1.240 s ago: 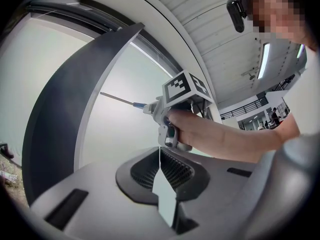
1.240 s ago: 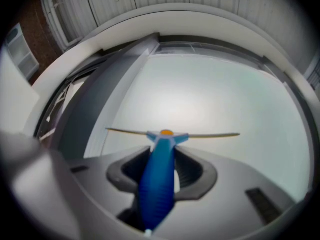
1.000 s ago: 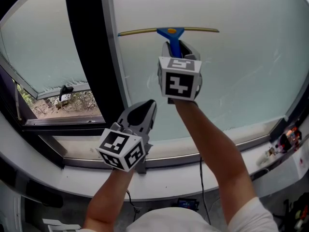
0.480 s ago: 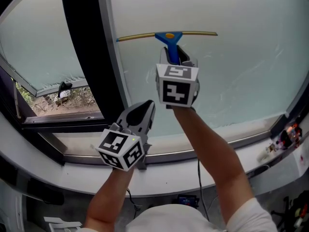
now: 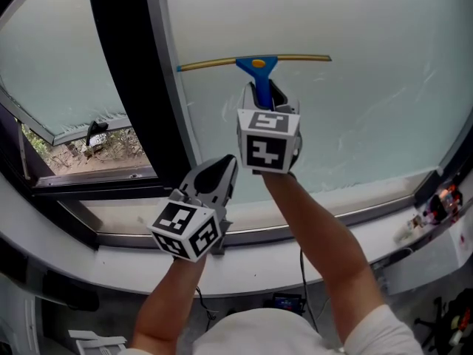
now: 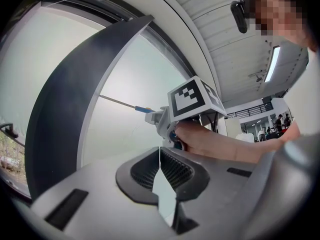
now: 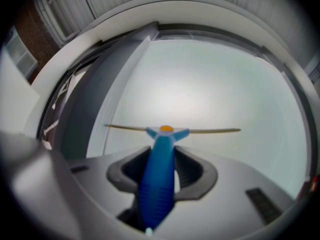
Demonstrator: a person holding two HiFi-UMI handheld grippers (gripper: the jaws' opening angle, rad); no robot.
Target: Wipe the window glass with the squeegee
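Observation:
The squeegee (image 5: 257, 66) has a blue handle and a long thin yellowish blade (image 5: 303, 58) lying level against the frosted window glass (image 5: 362, 117). My right gripper (image 5: 264, 93) is shut on the blue handle from below; in the right gripper view the handle (image 7: 159, 174) fills the space between the jaws of that gripper (image 7: 164, 154), with the blade (image 7: 212, 131) across the pane ahead. My left gripper (image 5: 229, 160) hangs lower left, near the sill, away from the glass. Its jaws (image 6: 160, 151) touch at the tips and hold nothing.
A wide dark mullion (image 5: 126, 80) stands left of the wiped pane. Beyond it a tilted-open pane (image 5: 59, 65) shows ground outside (image 5: 89, 157). A white sill (image 5: 310, 235) runs below. Small items and cables lie on the ledge at right (image 5: 436, 209).
The right gripper has drawn the squeegee a little way down the glass, blade still level. The left gripper has stayed where it was.

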